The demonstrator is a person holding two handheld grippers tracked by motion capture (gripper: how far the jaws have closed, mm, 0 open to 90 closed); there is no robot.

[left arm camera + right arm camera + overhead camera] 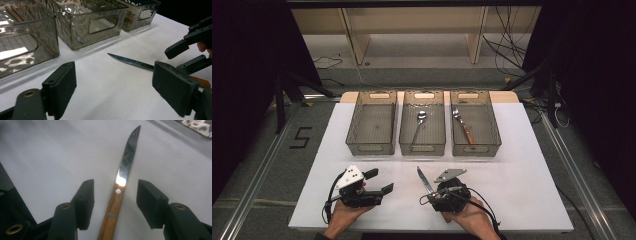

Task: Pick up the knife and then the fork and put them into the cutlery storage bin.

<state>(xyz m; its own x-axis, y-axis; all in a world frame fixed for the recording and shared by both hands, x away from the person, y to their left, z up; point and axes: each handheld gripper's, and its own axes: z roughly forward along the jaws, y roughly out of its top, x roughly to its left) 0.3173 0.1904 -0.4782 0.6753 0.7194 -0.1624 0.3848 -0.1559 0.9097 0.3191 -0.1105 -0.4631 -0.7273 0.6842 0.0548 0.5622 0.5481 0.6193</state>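
Looking down from the high view: a white table (522, 165) carries three smoky clear bins in a row at its far side. The left bin (372, 122) holds nothing I can make out, the middle bin (422, 122) holds a spoon (419, 123), and the right bin (475, 123) holds a fork (462, 125) with a brown handle. Near the front edge, the left gripper (381, 181) rests in the person's left hand (343, 214), jaws spread, nothing between them. The right gripper (438, 189) sits in the right hand (467, 212), and a knife (424, 179) lies on the table with its blade pointing away toward the bins; the handle end is hidden under the gripper.

Left gripper view: its two black jaws stand wide apart over bare white table. Beyond them the knife (130, 61) lies flat, blade tip toward the bins, and the right gripper's jaws straddle its handle end at the right edge.

Right gripper view: the knife (117, 197) lies between the two jaws, wooden handle with two rivets running down the middle, steel blade reaching up and away. A strip of table shows on each side of the handle, so the pads do not touch it; jaws partly apart, not clamped.
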